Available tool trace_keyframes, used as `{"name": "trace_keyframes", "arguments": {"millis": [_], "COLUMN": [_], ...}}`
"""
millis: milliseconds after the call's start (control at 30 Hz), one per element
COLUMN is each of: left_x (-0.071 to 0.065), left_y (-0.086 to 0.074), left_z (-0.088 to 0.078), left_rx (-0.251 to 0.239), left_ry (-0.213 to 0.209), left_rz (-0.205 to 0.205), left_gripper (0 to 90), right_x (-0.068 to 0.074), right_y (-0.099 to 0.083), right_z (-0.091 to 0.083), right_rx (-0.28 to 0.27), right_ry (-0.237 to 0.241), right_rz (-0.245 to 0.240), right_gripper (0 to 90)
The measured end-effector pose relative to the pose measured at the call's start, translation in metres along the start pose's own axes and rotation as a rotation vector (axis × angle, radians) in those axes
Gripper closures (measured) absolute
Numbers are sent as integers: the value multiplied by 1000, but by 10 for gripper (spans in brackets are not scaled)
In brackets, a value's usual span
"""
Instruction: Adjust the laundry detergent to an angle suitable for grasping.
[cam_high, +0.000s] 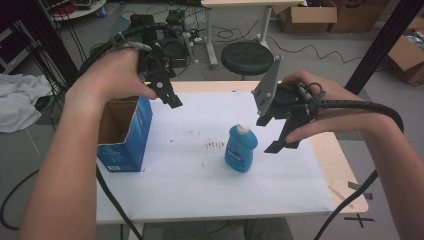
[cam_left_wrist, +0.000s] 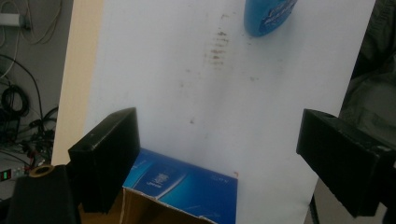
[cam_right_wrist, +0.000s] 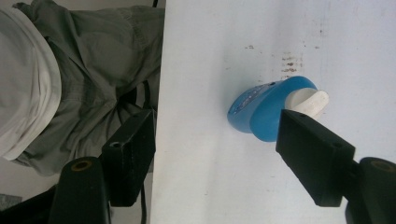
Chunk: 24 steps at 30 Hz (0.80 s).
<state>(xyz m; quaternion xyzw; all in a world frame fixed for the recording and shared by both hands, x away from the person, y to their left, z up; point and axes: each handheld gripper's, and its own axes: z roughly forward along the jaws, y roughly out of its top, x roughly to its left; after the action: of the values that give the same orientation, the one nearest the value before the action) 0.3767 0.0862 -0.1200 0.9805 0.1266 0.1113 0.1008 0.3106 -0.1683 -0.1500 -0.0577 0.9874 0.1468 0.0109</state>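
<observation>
A blue bottle (cam_high: 241, 150) with a white cap (cam_high: 243, 127) stands upright on the white table (cam_high: 200, 190), right of centre. My right gripper (cam_high: 270, 134) hovers just right of it, open and empty. In the right gripper view the bottle (cam_right_wrist: 259, 109) lies between the wide-apart jaws, close to the right-hand one, whose tip overlaps the cap (cam_right_wrist: 308, 100). An open blue cardboard box (cam_high: 124, 135) stands at the table's left edge. My left gripper (cam_high: 167, 95) is held above the box's far right corner, open and empty. The left gripper view looks down on the box (cam_left_wrist: 187, 186) and the bottle's base (cam_left_wrist: 268, 16).
Brown stains (cam_high: 215, 145) mark the sheet left of the bottle. Behind the table are a black stool (cam_high: 246, 57), a white table leg (cam_high: 210, 37), floor cables and cardboard boxes (cam_high: 306, 17). A white cloth (cam_high: 20, 100) lies at far left. The person's trousers (cam_right_wrist: 93, 84) are at the near edge.
</observation>
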Motion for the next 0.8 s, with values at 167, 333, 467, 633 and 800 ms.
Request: {"name": "trace_keyframes", "arguments": {"millis": [167, 333, 467, 633, 800], "left_x": [-1, -3, -3, -4, -4], "left_y": [0, 1, 3, 3, 1], "left_z": [1, 2, 3, 2, 2], "left_rx": [-3, -3, 5, 0, 4], "left_ry": [3, 10, 14, 19, 24], "left_rz": [-1, 11, 15, 19, 25], "left_gripper": [142, 143, 141, 136, 136], "right_x": [0, -1, -2, -3, -2], "right_y": [-2, -4, -5, -7, -6], "right_z": [2, 4, 5, 6, 5], "right_rx": [-2, -5, -12, -10, -12], "right_ry": [1, 6, 8, 9, 3], "right_rz": [3, 7, 4, 5, 8], "right_gripper": [280, 280, 279, 278, 271]}}
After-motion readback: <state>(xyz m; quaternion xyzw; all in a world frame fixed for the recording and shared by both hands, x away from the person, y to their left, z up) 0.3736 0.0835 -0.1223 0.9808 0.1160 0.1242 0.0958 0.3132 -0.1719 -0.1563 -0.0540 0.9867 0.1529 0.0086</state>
